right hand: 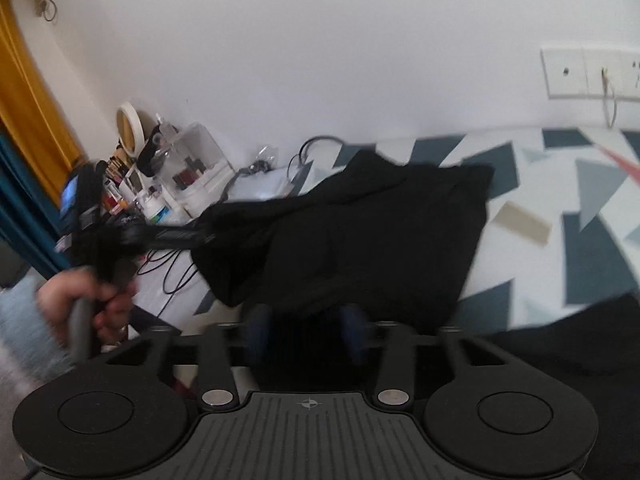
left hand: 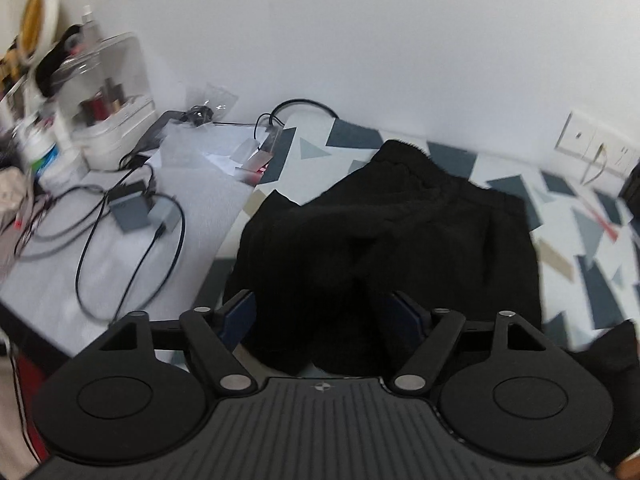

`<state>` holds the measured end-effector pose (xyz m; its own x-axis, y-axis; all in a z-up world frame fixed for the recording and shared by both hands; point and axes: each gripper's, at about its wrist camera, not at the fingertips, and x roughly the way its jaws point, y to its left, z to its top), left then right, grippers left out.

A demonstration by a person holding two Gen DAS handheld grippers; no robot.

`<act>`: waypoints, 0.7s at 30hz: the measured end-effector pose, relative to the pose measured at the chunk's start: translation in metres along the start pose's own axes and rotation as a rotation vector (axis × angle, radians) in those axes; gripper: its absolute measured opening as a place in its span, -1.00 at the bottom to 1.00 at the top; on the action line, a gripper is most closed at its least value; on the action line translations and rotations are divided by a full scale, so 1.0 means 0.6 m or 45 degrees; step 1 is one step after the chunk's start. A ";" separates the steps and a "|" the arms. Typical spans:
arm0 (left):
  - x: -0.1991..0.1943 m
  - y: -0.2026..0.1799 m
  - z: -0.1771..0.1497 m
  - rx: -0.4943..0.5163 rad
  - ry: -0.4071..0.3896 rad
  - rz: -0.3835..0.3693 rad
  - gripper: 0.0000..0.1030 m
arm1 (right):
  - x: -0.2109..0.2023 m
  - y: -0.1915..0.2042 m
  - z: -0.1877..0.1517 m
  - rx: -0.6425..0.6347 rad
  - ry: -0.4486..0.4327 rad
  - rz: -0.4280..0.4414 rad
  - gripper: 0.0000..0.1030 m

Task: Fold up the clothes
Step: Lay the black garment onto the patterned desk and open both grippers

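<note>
Open patterned bedspread (left hand: 592,240) rightward; leftward, a desk (left hand: 60,280) of cables (left hand: 132,264) (bottles behind).

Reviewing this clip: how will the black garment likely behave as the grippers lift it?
The black garment probably stays floppy: it sags in soft folds. It looks thick and fuzzy, so likely grippy, not slippery. The left gripper and right gripper straddle bunched cloth; unheld parts would droop.
</note>
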<state>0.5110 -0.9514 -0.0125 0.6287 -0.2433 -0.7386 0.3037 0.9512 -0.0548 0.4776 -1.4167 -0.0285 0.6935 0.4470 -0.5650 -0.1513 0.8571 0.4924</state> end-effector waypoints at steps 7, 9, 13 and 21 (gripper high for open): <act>-0.072 -0.066 -0.076 -0.040 0.029 -0.029 0.81 | -0.082 -0.196 -0.008 0.442 -0.084 -0.056 0.20; -0.078 -0.094 -0.102 -0.013 0.081 -0.094 0.84 | -0.099 -0.241 -0.029 0.506 -0.092 -0.190 0.20; -0.038 -0.165 -0.158 0.104 0.199 -0.121 0.84 | -0.108 -0.292 -0.077 0.492 -0.054 -0.484 0.20; 0.030 -0.207 -0.199 0.140 0.301 0.042 -0.35 | -0.075 -0.294 -0.137 0.419 0.098 -0.570 -0.09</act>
<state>0.3992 -1.0511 -0.0996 0.4590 -0.1490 -0.8759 0.3701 0.9283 0.0361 0.4152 -1.5669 -0.1444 0.5841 0.0860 -0.8071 0.3821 0.8481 0.3669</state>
